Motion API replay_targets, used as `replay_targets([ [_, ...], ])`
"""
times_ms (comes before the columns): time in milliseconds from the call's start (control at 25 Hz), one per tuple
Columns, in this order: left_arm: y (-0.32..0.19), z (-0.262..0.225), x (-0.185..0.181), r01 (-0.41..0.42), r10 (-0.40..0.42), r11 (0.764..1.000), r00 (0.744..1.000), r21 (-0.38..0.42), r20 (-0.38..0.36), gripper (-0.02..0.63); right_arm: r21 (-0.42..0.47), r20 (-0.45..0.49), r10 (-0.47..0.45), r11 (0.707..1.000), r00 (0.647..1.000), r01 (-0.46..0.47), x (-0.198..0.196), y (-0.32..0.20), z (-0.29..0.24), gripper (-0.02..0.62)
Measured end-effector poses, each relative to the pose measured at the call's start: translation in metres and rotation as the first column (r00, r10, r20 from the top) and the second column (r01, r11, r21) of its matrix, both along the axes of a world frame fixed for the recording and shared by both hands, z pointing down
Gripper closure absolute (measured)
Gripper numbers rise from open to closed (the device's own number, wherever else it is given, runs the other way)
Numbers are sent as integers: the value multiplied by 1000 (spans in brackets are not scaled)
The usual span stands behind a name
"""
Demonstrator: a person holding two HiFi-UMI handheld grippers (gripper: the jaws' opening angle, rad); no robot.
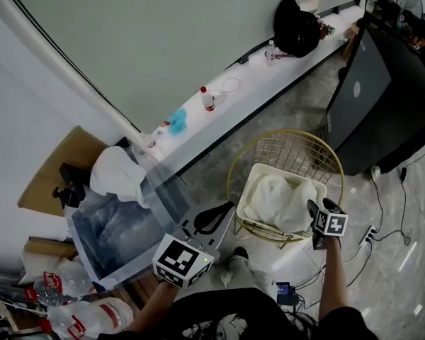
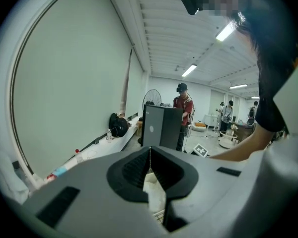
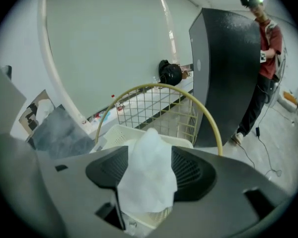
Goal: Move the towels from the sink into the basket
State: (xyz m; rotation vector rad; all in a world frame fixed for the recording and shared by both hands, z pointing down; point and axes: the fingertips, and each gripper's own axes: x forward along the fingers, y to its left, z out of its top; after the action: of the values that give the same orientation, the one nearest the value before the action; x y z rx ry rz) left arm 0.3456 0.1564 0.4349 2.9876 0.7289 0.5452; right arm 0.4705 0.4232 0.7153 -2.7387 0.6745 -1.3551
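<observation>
Right tongs [image 1: 312,209] are down at the basket, and their own view settles the jaws: spread wide, with a white towel [image 3: 148,177] standing loose between the pads and neither pad pressing it. From the head view that towel hides behind the marker cube. Left tongs [image 1: 222,212] hang level between sink and basket, tips pressed together with nothing in them [image 2: 150,168]. Only a sliver of white shows through the gap below.

Biggest thing in the head view is the black panel [image 1: 365,98] standing right of the basket. The right gripper view adds a person [image 3: 268,38] behind it, and the left gripper view shows more people far down the room, none of them seen from above.

Next, the sink [image 1: 120,227], grey-blue at lower left, with a white cloth [image 1: 117,174] bunched on its far corner. The left gripper view misses the sink altogether.

A gold wire frame [image 1: 290,146] rings the basket [image 1: 268,170], which sits inside it. A heap of towels [image 1: 280,200] fills the basket, just beside the right tongs.

Smallest: a bottle [image 1: 207,100] on the white ledge [image 1: 283,69] along the wall.
</observation>
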Motion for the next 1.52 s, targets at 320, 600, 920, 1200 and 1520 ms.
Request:
replay_targets([
  [320, -25, -9, -21, 58, -58, 998, 998, -9, -26, 597, 114, -210, -28, 992, 977, 53, 1, -27, -106, 417],
  [600, -69, -22, -47, 136, -138, 990, 988, -30, -64, 597, 155, -402, -136, 964, 905, 214, -7, -101, -214, 437],
  [920, -142, -32, -95, 241, -244, 970, 964, -43, -102, 597, 148, -543, -286, 893, 789, 425, -43, -223, -291, 448],
  [1200, -231, -37, -149, 384, -391, 920, 912, -71, -124, 597, 121, -610, -422, 786, 671, 606, -87, -358, -325, 454],
  [1520, -320, -24, -222, 539, -545, 838, 832, -87, -103, 597, 65, -574, -604, 639, 553, 766, -146, -505, -307, 454],
])
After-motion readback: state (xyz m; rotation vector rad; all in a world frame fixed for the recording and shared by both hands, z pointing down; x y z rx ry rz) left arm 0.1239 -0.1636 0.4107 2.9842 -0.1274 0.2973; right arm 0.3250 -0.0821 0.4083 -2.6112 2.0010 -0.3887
